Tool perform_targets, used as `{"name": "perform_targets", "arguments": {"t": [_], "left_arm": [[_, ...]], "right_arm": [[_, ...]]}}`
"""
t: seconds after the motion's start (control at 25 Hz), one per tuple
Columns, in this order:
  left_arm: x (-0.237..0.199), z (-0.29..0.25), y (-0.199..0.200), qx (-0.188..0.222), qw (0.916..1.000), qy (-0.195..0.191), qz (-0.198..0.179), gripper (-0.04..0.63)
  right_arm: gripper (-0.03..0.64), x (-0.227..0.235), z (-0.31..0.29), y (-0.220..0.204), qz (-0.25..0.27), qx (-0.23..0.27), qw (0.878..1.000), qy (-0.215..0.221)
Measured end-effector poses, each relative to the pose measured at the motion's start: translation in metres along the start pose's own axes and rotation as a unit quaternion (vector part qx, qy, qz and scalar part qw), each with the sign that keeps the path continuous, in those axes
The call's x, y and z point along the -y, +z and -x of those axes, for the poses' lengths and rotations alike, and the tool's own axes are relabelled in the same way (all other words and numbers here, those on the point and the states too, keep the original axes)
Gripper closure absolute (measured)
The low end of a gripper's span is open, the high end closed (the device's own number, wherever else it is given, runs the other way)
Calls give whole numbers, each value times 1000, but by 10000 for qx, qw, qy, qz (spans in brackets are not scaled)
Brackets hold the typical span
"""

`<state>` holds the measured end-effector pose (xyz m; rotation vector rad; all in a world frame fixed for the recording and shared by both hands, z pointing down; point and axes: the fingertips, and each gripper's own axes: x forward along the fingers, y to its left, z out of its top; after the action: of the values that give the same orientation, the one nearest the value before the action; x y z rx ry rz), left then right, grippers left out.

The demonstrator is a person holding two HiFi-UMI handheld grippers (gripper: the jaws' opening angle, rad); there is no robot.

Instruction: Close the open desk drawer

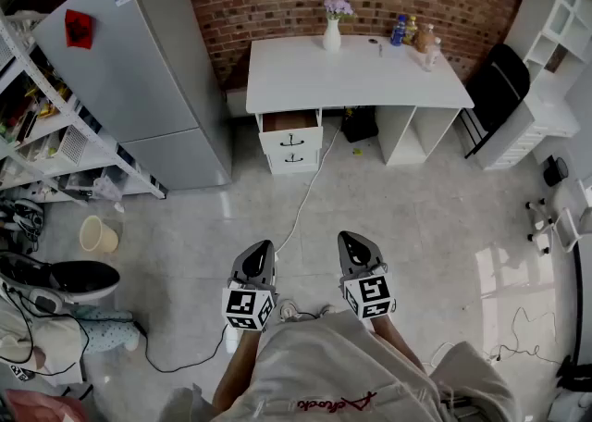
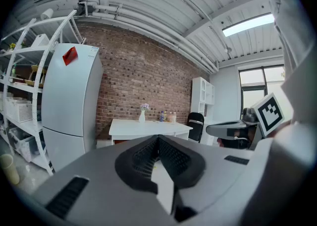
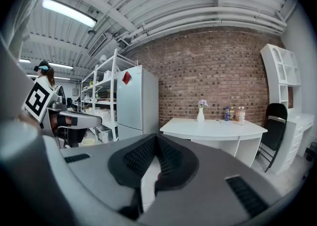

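A white desk stands against the brick wall, far ahead of me. Its top drawer at the left end is pulled out, showing a brown inside; a second drawer below it is pushed in. Both grippers are held close to my body, well short of the desk. My left gripper is shut with nothing between its jaws, and my right gripper is likewise shut and empty. The desk also appears in the left gripper view and the right gripper view, small and distant.
A grey fridge stands left of the desk, with a white shelving rack beside it. A white cable runs across the floor from the desk toward me. A black folding chair and white shelves are at the right. A vase and bottles sit on the desk.
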<state>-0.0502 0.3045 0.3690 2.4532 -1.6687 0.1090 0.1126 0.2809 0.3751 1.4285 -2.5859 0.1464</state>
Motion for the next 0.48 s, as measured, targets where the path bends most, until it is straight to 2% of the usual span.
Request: {"name": "perform_targets", "arguments": {"t": [0.48], "left_arm": [[16,-6,-1,-38,9999,101,-14,583]], "right_arm": [[600,20,14,-3,-176,78,9998,12]]}}
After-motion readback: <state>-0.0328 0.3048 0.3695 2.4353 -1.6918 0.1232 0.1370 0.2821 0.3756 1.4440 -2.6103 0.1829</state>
